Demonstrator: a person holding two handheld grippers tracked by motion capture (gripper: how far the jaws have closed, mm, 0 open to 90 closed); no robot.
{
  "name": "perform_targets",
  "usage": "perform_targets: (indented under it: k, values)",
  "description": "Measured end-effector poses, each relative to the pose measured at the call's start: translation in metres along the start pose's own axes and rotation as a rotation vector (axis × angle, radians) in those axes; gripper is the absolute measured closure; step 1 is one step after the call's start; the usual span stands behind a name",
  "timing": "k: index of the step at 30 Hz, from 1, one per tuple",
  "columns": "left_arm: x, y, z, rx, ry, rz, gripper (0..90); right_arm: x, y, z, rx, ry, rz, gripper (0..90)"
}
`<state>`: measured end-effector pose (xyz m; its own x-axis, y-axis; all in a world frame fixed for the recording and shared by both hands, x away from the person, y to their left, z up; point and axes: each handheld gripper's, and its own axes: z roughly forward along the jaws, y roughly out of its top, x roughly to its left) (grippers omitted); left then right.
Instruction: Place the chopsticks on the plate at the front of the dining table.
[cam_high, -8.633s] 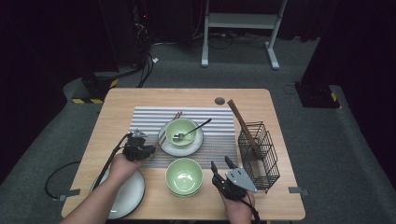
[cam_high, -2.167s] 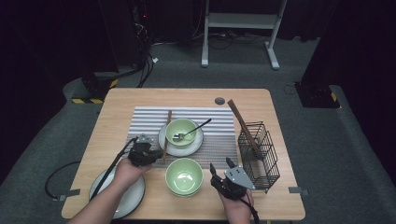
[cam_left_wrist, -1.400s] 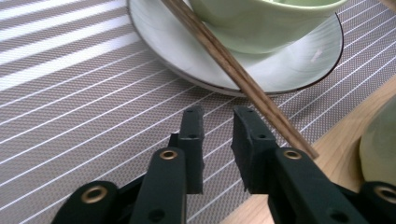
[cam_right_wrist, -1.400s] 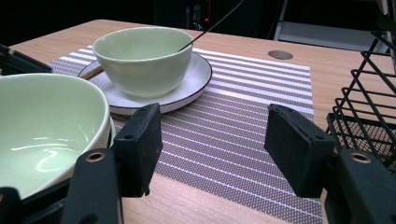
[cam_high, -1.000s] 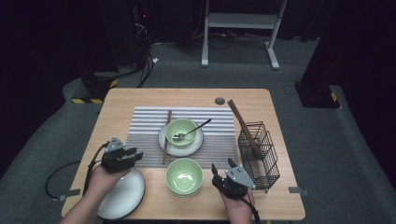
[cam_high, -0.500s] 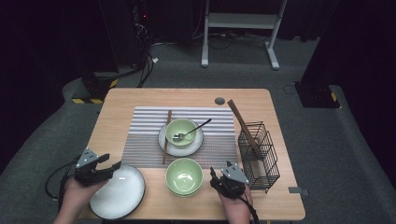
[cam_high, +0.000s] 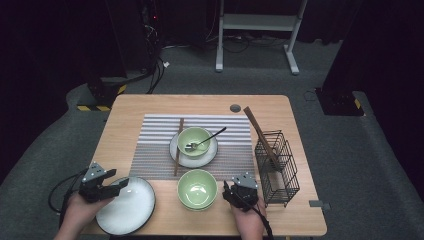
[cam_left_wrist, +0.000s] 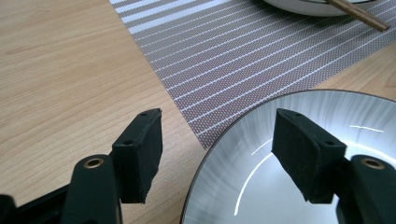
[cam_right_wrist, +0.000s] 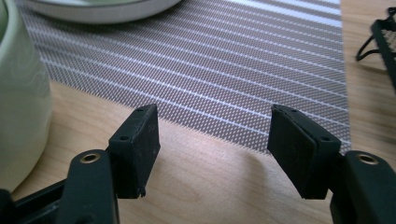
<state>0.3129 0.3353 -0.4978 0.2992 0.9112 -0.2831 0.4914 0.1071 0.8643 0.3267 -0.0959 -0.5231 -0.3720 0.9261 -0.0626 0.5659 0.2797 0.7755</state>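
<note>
Nearest us, the left gripper (cam_high: 118, 187) sits at the front left corner of the table (cam_high: 130, 120), its jaws apart and just been opening, with the rim of the grey plate (cam_high: 131, 210) between them but neither pad pressing on it; the plate lies flat on the wood, just off the striped placemat's (cam_high: 155, 145) corner. The right gripper (cam_high: 226, 192) rests by the front edge with jaws apart and nothing between them, a green bowl (cam_high: 197, 189) just beside it and the wire basket (cam_high: 278, 167) on its other side. Farther back we see a second green bowl (cam_high: 194, 140) with a spoon (cam_high: 205, 140) on a saucer on the placemat, a chopstick (cam_high: 178, 146) alongside.
</note>
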Motion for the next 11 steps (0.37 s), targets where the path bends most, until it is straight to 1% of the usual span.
perform_targets:
  k: [1, 2, 4, 5, 6, 8, 9, 11]
  values:
    - [-0.0005, 0.0011, -0.0015, -0.007, -0.005, -0.007, 33.8, 0.0003, 0.0001, 0.0003, 0.004, -0.001, -0.007, 33.2]
    - [-0.0009, 0.0021, -0.0032, -0.008, -0.002, -0.002, 33.9, 0.0008, 0.0, 0.0004, 0.002, -0.002, -0.013, 33.2]
    - [-0.0009, 0.0027, -0.0048, -0.006, 0.002, 0.006, 33.9, 0.0015, -0.0004, -0.0003, 0.005, 0.0, -0.013, 33.1]
    - [-0.0015, 0.0028, -0.0048, -0.014, 0.003, -0.003, 34.1, 0.0016, -0.0005, -0.0005, 0.006, 0.001, -0.01, 33.1]
    - [-0.0019, 0.0028, -0.0048, -0.017, 0.005, -0.001, 34.1, 0.0009, -0.0005, -0.0002, 0.005, 0.005, -0.012, 33.0]
    - [-0.0027, 0.002, -0.0041, -0.032, 0.031, 0.021, 34.6, 0.0002, -0.0002, 0.0005, 0.013, 0.014, -0.002, 32.9]
    - [-0.0028, 0.0014, -0.0038, -0.027, 0.047, 0.042, 34.8, -0.0001, 0.0, 0.0007, 0.017, 0.016, -0.001, 32.8]
    - [-0.0027, 0.0018, -0.0044, -0.028, 0.03, 0.028, 34.7, -0.0004, 0.0002, 0.0012, 0.017, 0.018, -0.004, 32.7]
